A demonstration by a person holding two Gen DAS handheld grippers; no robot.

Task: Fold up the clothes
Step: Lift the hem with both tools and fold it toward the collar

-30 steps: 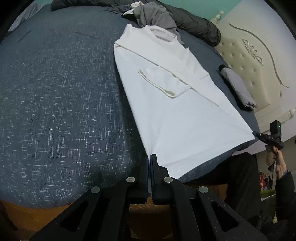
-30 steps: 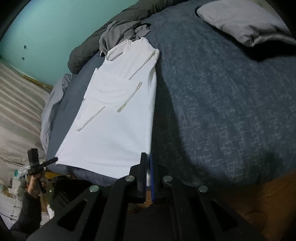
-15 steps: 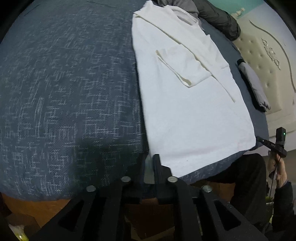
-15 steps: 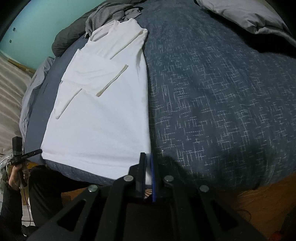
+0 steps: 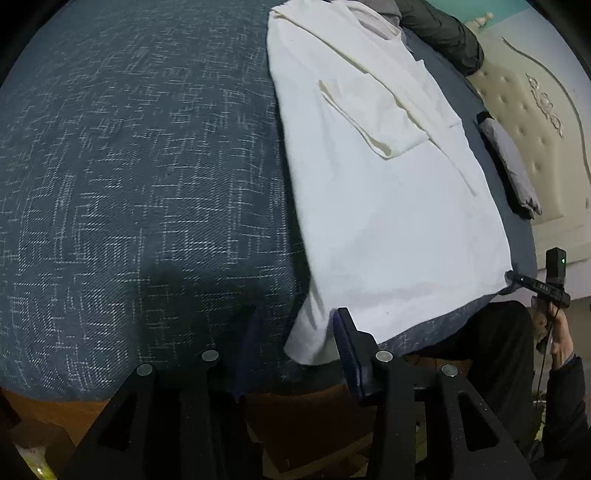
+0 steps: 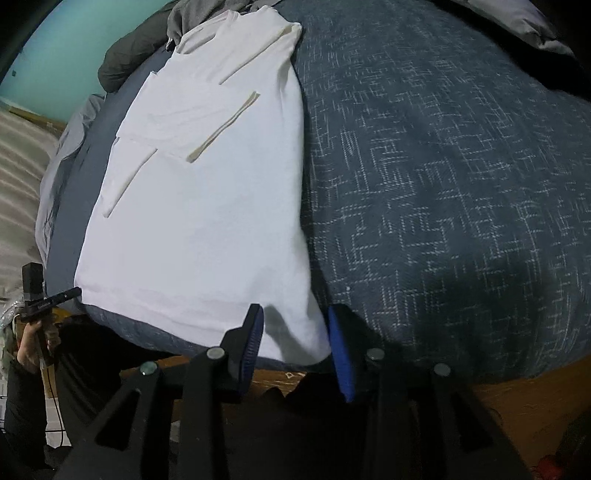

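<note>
We see a white cotton long-sleeved shirt (image 5: 388, 206) lying flat along a bed covered in a dark blue flecked quilt (image 5: 129, 166), sleeves folded inward over the chest and side edges turned in, so that it forms a long narrow panel. The hem hangs just over the bed's near edge. We judge this layout suits a lengthwise fold, hem toward collar.

The left gripper (image 5: 293, 332) stands with jaws parted, one hem corner lying loose between them. The right gripper (image 6: 295, 328) is likewise spread, straddling the opposite hem corner; neither grips the cloth.

Compared with half a second earlier, we note that both pairs of jaws, then pressed together on the hem corners, have released, and the corners have dropped onto the bed edge. The shirt itself keeps its place.

Beyond the jaws, past the collar, lie a heap of grey garments (image 6: 207, 14) and a dark rolled duvet (image 5: 443, 33); a padded cream headboard (image 5: 535, 122) stands to the right of the left jaws.
</note>
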